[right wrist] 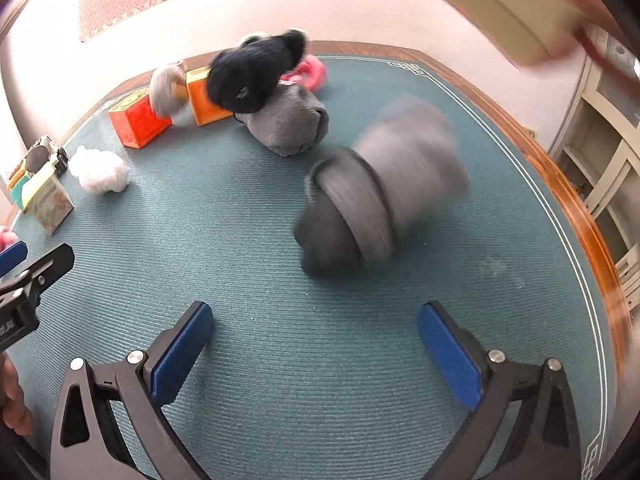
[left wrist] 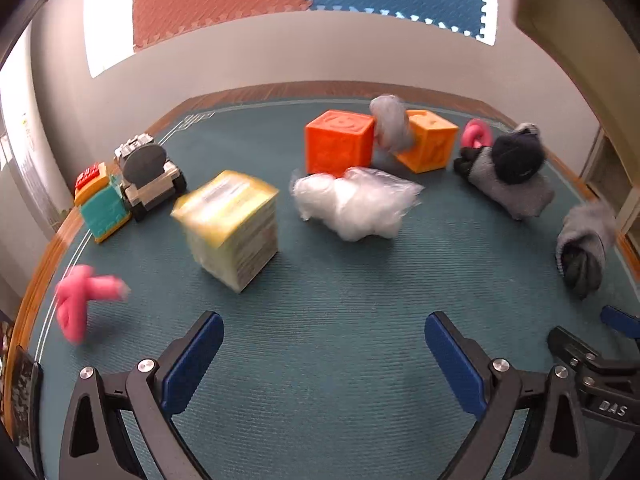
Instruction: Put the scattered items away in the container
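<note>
Socks (right wrist: 380, 196) lie on table (right wrist: 280, 360).

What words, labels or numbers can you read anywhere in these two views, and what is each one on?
"DAS": white letters on the black body of the right gripper, seen at the lower right of the left wrist view.
Yellow box: has print, too blurred to read.
Orange blocks: embossed shapes, not legible.
Nothing else is readable.
</note>
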